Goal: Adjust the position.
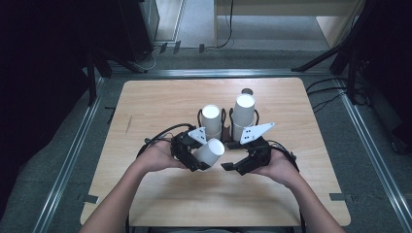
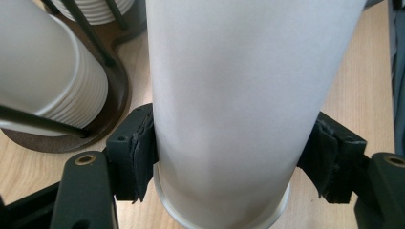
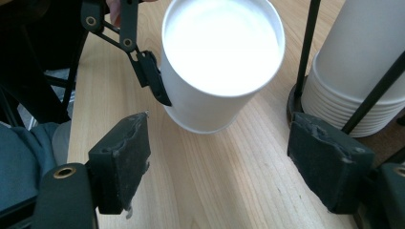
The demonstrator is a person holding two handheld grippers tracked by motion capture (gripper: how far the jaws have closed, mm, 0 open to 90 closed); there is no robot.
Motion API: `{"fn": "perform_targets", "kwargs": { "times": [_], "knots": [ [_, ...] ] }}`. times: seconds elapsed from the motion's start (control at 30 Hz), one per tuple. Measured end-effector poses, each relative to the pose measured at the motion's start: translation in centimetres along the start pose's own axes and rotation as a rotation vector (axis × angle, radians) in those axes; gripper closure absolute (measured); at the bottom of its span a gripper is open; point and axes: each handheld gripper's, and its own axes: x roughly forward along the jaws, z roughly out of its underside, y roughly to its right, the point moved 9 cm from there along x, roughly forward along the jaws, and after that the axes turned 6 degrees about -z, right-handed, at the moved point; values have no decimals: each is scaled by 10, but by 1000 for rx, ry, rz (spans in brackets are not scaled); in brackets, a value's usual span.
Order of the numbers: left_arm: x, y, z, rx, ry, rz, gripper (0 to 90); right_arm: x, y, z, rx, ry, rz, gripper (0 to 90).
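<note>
My left gripper (image 1: 201, 158) is shut on a white paper cup (image 1: 210, 151), which it holds tilted just above the table, its pale round end turned towards my right gripper. In the left gripper view both pads press the sides of the cup (image 2: 224, 109). My right gripper (image 1: 234, 166) stands open just right of the cup. In the right gripper view the cup (image 3: 219, 62) lies ahead of the right gripper (image 3: 217, 167), beyond its black pads (image 3: 122, 162), with bare wood between them. One left gripper finger (image 3: 150, 76) shows against the cup's side.
Two stacks of white cups (image 1: 212, 121) (image 1: 244, 114) stand in black wire holders just behind the grippers, near the middle of the wooden table (image 1: 145, 102). The right stack (image 3: 358, 71) is close to my right gripper's right pad. Cables trail from both grippers.
</note>
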Motion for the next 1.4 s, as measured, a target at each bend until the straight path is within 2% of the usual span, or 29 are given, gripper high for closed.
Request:
{"fn": "perform_targets", "kwargs": {
  "times": [0.1,0.33,0.77,0.97,1.07,1.17,1.2,1.27,1.4],
  "knots": [
    [3,0,-2,3,-19,3,283,1,0,-2,-15,10,4,227],
    [15,10,2,82,-84,0,283,10,-2,-3,-32,-4,-9,232],
    [19,21,-6,115,-76,32,283,18,-9,-3,-49,-27,-36,319],
    [19,23,-6,111,-67,39,280,19,-11,-2,-61,-39,-39,336],
    [18,22,-7,117,-51,26,272,17,-11,-4,-63,-37,-40,343],
    [16,22,-9,103,-29,20,255,14,-12,-5,-69,-35,-34,344],
    [15,21,-9,91,-26,21,239,13,-12,-6,-72,-31,-31,344],
    [15,17,-10,71,-7,-20,93,11,-12,-7,-77,-28,-25,345],
    [11,13,-12,24,29,-33,6,5,-9,-8,-78,-12,-11,345]
  ]
}}
